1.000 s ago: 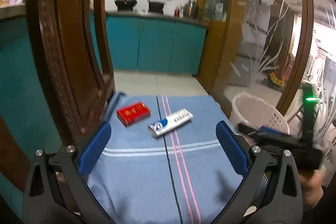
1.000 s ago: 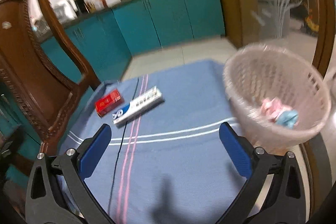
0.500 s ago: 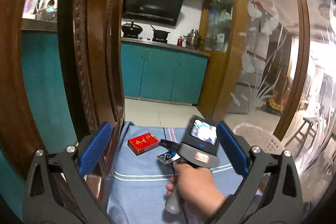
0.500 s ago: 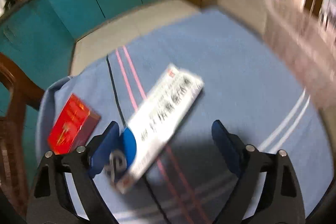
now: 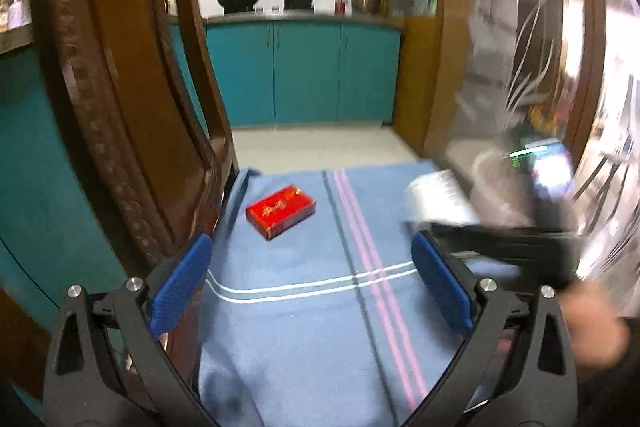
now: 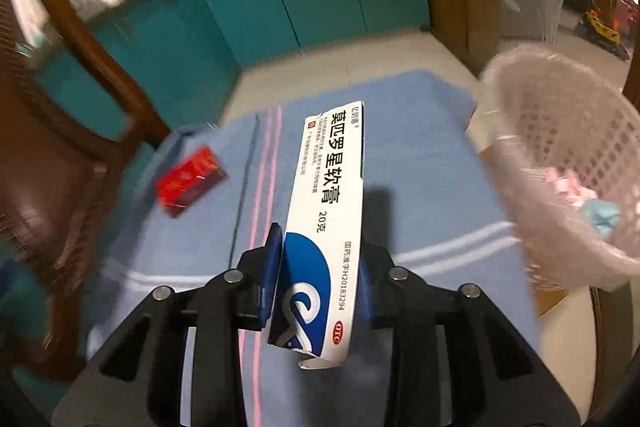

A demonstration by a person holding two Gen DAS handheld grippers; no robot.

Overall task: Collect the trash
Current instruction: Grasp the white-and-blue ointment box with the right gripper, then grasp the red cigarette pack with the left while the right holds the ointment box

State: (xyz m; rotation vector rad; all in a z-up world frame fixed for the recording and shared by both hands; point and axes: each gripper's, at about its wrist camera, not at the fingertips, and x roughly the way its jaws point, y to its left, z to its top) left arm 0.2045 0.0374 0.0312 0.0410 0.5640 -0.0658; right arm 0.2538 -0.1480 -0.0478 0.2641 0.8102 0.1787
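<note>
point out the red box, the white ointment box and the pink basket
red box (image 5: 281,206), left wrist view, top face
white ointment box (image 6: 332,187), right wrist view, printed face
pink basket (image 6: 576,143), right wrist view, inner wall

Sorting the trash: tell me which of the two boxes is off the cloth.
The white box, shut in the right gripper above the cloth. The red box lies flat on it, untouched.

both wrist views forward over blue cloth (image 5: 304,327)

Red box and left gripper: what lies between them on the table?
Only bare blue cloth with its white stripes lies between the red box and the open left gripper, as the left wrist view shows.
</note>
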